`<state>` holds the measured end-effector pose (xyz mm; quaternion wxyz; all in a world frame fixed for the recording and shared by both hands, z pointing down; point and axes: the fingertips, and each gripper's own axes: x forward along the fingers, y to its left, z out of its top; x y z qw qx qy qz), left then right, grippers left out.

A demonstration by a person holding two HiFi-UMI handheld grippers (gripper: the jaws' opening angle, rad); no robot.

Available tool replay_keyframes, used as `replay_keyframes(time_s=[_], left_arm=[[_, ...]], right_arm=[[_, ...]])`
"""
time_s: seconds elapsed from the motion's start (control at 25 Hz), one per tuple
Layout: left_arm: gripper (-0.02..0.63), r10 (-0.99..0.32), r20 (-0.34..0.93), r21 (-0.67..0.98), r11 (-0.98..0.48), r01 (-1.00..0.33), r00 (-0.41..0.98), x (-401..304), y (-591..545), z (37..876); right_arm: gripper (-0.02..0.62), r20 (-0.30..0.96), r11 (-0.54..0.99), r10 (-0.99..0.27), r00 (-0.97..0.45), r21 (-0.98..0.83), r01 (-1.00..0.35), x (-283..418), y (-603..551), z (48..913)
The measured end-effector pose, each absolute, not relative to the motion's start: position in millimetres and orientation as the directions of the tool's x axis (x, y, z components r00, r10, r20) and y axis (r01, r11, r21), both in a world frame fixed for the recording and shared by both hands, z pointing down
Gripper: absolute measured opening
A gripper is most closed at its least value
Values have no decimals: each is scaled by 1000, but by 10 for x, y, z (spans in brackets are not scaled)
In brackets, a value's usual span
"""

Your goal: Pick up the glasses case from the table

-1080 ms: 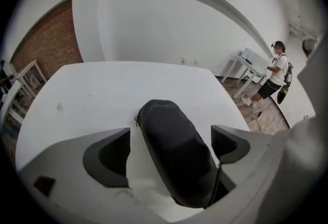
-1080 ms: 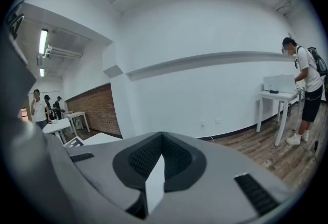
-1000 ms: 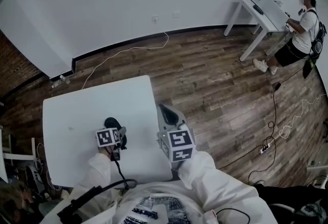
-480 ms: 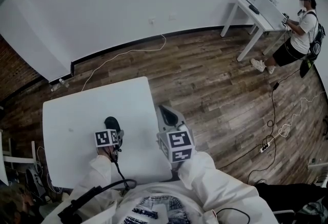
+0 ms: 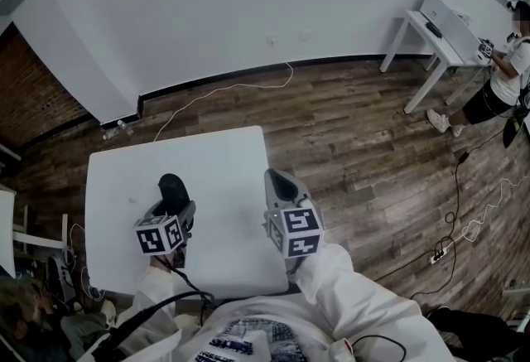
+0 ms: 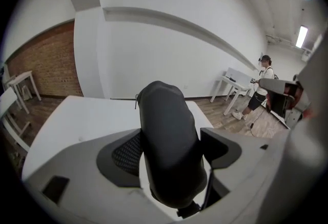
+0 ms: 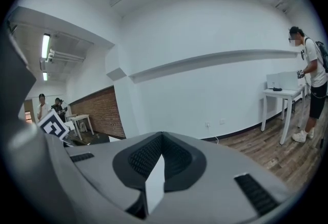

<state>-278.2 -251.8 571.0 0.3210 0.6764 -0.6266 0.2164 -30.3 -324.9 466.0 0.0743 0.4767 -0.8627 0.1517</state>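
Your left gripper [image 5: 171, 214] holds the glasses case [image 6: 169, 146] between its jaws, which are closing on the case's sides. The case is held above the white table [image 5: 224, 161]. Its lid is closed, so its contents cannot be seen. The long axis runs along the jaws, and the rounded far end projects past them, away from you. Your right gripper [image 7: 161, 138] is empty, its jaws together.
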Motion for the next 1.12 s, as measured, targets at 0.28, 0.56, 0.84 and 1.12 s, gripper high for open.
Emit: replay_keyframes(time_s=[0.28,0.56,0.84,1.12], left_arm=[[367,-855,517,106,12,-994,44,-3012,-2372,4717],[367,-917,398,88,4,-996,31,-3070,-2368,4318],[368,-917,398,90,3,-996,33,-3007,-2400,4303],[368,-914,403,77,-5,-997,36,-2971,-2442,4324]], right_arm=[[8,247,535,-784,-569,-195,-822,-515,-3266,4558],[6,242,564,-766,-595,-190,-804,-662,-3235,4535],[6,222,561,-770,-598,-211,-801,-649,-3233,4474],[3,204,583,-763,-613,-192,-789,-671,-3185,4449]])
